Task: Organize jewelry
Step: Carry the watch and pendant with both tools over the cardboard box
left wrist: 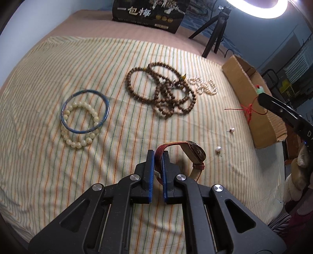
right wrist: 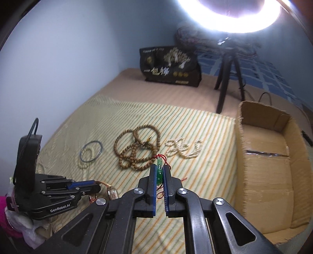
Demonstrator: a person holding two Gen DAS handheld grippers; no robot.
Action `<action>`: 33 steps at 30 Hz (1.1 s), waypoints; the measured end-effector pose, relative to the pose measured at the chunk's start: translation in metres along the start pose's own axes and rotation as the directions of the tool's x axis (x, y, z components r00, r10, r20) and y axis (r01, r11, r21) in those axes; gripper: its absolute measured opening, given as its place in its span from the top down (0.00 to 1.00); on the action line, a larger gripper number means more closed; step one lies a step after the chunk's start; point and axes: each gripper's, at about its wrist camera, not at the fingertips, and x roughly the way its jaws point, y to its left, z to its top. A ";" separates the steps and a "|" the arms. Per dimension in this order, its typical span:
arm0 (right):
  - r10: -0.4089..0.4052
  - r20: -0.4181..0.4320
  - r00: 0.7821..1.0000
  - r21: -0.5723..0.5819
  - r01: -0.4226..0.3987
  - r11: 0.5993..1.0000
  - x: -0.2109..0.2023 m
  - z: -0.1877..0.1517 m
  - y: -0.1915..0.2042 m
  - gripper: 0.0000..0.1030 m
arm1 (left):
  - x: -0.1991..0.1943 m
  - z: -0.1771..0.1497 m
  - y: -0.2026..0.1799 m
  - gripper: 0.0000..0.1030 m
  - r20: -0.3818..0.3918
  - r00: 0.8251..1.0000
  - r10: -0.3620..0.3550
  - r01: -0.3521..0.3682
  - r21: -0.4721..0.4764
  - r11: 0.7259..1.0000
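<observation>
My left gripper is shut on the red strap of a wristwatch, whose brown case rests on the striped cloth. My right gripper is shut on a green jade pendant with a red cord, held above the cloth; in the left wrist view the pendant and red cord hang by the box. On the cloth lie a blue bangle over a cream bead bracelet, a brown wooden bead string, a pearl strand and two loose pearl earrings.
An open cardboard box stands at the cloth's right edge. Behind are a black printed bag, a black tripod and a bright ring light. The left gripper body sits low left in the right wrist view.
</observation>
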 end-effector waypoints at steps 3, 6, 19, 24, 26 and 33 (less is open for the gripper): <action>-0.018 0.034 0.999 0.014 0.018 1.000 -0.016 0.002 -0.008 0.97 | -0.011 0.001 -0.005 0.95 0.018 1.000 -0.014 0.014 0.004 1.000; -0.041 0.061 0.997 0.028 0.040 0.999 -0.031 0.004 -0.018 0.97 | -0.020 0.003 -0.015 0.95 0.026 0.999 -0.037 0.036 0.019 0.999; -0.177 0.108 0.978 0.188 0.155 0.970 -0.084 -0.007 -0.100 0.97 | -0.055 0.033 -0.119 0.95 0.098 0.977 -0.187 0.171 0.153 0.973; -0.213 0.092 0.973 0.236 0.186 0.954 -0.090 -0.016 -0.129 0.97 | -0.047 0.049 -0.166 0.95 0.105 0.973 -0.204 0.178 0.211 0.961; -0.219 0.085 0.972 0.252 0.191 0.949 -0.091 -0.017 -0.139 0.97 | -0.039 0.054 -0.182 0.95 0.096 0.973 -0.208 0.182 0.227 0.957; -0.224 0.063 0.973 0.302 0.195 0.933 -0.085 -0.016 -0.172 0.97 | -0.004 0.067 -0.228 0.95 0.057 0.976 -0.209 0.188 0.259 0.947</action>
